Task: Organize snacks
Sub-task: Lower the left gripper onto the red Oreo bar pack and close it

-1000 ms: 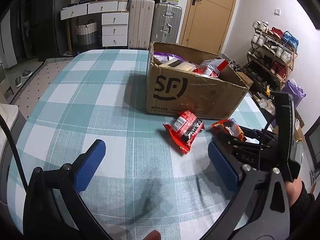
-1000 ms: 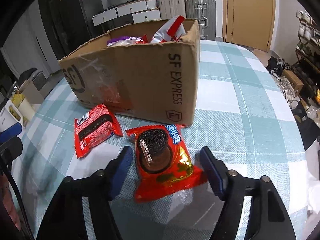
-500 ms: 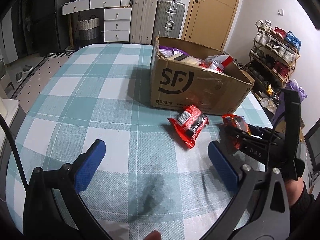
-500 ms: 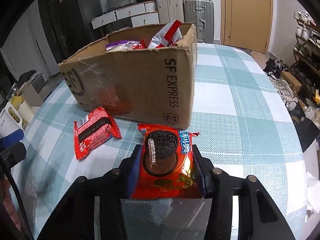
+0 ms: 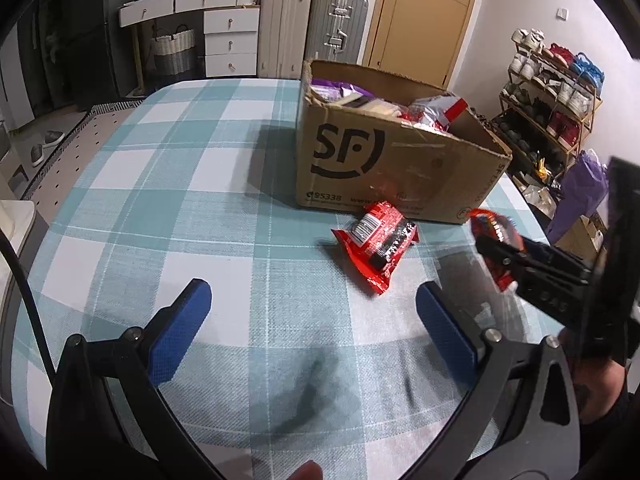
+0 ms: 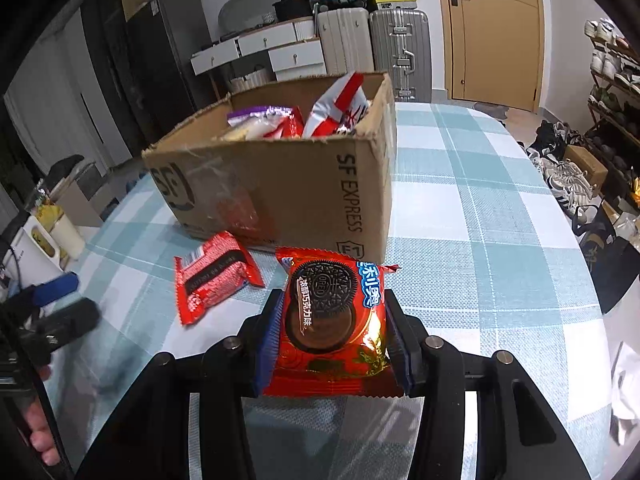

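My right gripper (image 6: 334, 336) is shut on a red Oreo packet (image 6: 334, 320) and holds it above the checked tablecloth, in front of the SF cardboard box (image 6: 304, 192). The box holds several snack bags. In the left wrist view the same packet (image 5: 490, 228) shows in the right gripper at the right. A second red snack packet (image 5: 378, 246) lies flat on the cloth just before the box (image 5: 384, 168); it also shows in the right wrist view (image 6: 214, 280). My left gripper (image 5: 316, 332) is open and empty, low over the cloth, short of that packet.
The table (image 5: 168, 184) has a teal and white checked cloth. Suitcases (image 5: 312, 28), drawers and a door stand behind it. A shoe rack (image 5: 556, 104) and a purple bag (image 5: 580, 196) are off the right edge.
My right gripper closed on the Oreo packet and lifted it off the cloth toward the box. My left gripper stayed open and drew back slightly.
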Demonstrator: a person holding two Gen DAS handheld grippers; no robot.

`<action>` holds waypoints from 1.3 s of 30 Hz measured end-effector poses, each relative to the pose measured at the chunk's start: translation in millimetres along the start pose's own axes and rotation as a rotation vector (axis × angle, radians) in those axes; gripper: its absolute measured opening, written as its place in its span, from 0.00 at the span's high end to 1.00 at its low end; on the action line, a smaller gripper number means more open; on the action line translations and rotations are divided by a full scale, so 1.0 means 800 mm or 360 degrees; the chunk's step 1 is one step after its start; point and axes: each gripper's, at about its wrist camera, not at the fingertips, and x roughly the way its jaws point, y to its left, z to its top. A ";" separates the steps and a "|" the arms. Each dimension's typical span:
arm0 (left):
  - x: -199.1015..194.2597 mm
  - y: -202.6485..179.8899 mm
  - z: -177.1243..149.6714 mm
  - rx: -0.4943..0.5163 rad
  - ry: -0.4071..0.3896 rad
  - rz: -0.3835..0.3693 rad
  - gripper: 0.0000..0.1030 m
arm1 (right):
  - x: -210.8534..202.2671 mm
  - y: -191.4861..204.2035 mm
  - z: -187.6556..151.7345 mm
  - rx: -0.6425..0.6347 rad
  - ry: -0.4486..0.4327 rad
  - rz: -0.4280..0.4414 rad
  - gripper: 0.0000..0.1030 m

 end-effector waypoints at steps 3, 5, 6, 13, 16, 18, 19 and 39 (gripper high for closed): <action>0.013 -0.009 0.003 0.0039 0.0018 0.0005 0.01 | -0.015 -0.002 -0.003 0.0034 -0.0040 0.0011 0.54; 0.023 -0.016 0.005 0.0059 0.0028 0.0004 0.01 | -0.022 -0.004 -0.007 0.0058 -0.0054 0.0018 0.54; 0.026 -0.019 0.006 0.0067 0.0032 0.0001 0.01 | -0.025 -0.004 -0.009 0.0064 -0.0058 0.0020 0.54; 0.060 -0.038 0.014 0.0111 0.0066 -0.0001 0.01 | -0.056 -0.008 -0.023 0.0080 -0.0105 -0.0002 0.54; 0.075 -0.043 0.015 0.0123 0.0088 0.0015 0.01 | -0.067 -0.011 -0.030 0.0093 -0.0117 -0.0005 0.54; 0.087 -0.044 0.016 0.0128 0.0099 0.0022 0.01 | -0.074 -0.012 -0.033 0.0099 -0.0127 -0.0011 0.54; 0.091 -0.045 0.016 0.0133 0.0106 0.0023 0.01 | -0.077 -0.012 -0.036 0.0098 -0.0129 -0.0019 0.54; 0.159 -0.064 0.046 0.0260 0.0147 0.0006 0.16 | -0.094 -0.026 -0.069 0.0192 -0.0116 -0.0043 0.54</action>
